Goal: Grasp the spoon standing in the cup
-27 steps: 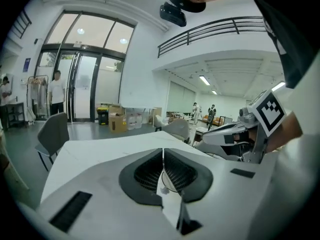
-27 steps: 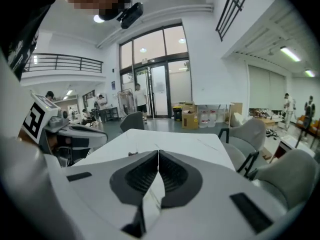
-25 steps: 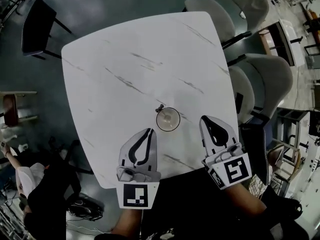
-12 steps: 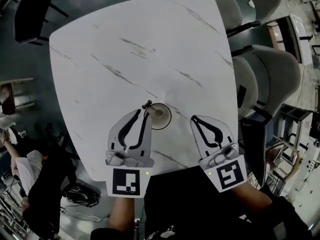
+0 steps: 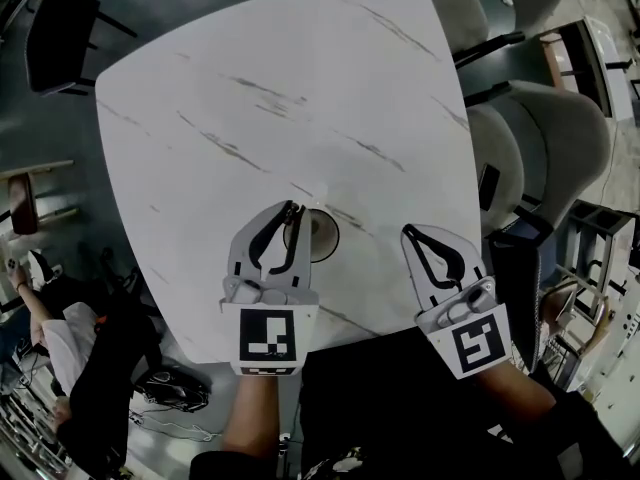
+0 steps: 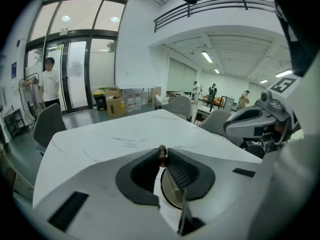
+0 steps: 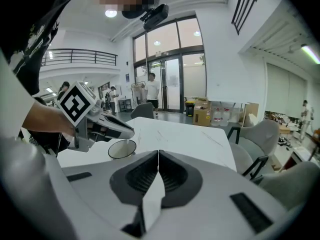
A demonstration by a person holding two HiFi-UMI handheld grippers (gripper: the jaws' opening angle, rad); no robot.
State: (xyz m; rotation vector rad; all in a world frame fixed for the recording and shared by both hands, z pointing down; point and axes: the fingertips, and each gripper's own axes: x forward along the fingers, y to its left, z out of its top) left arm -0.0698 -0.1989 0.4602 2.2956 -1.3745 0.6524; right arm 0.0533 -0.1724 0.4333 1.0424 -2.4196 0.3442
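Note:
A small round cup (image 5: pixel 320 236) stands on the white marble table (image 5: pixel 300 88) near its front edge. A thin spoon (image 6: pixel 161 154) with a dark knobbed top stands in it. My left gripper (image 5: pixel 290 211) reaches over the cup's left rim. Its jaws are opening a little, and the spoon's top sits right between the tips; I see no clear squeeze on it. In the left gripper view the cup (image 6: pixel 169 196) shows below the jaws. My right gripper (image 5: pixel 412 234) hovers to the cup's right, shut and empty. From the right gripper view, the cup (image 7: pixel 122 149) lies at left under the left gripper (image 7: pixel 125 130).
Grey upholstered chairs (image 5: pixel 540 138) stand along the table's right side, and a dark chair (image 5: pixel 60 28) at the far left. The table's front edge runs just under both grippers. A person (image 6: pixel 50 81) stands by the glass doors far behind.
My left gripper has moved forward and right until its tips reach the spoon over the cup. The right gripper has stayed to the right of the cup, still shut.

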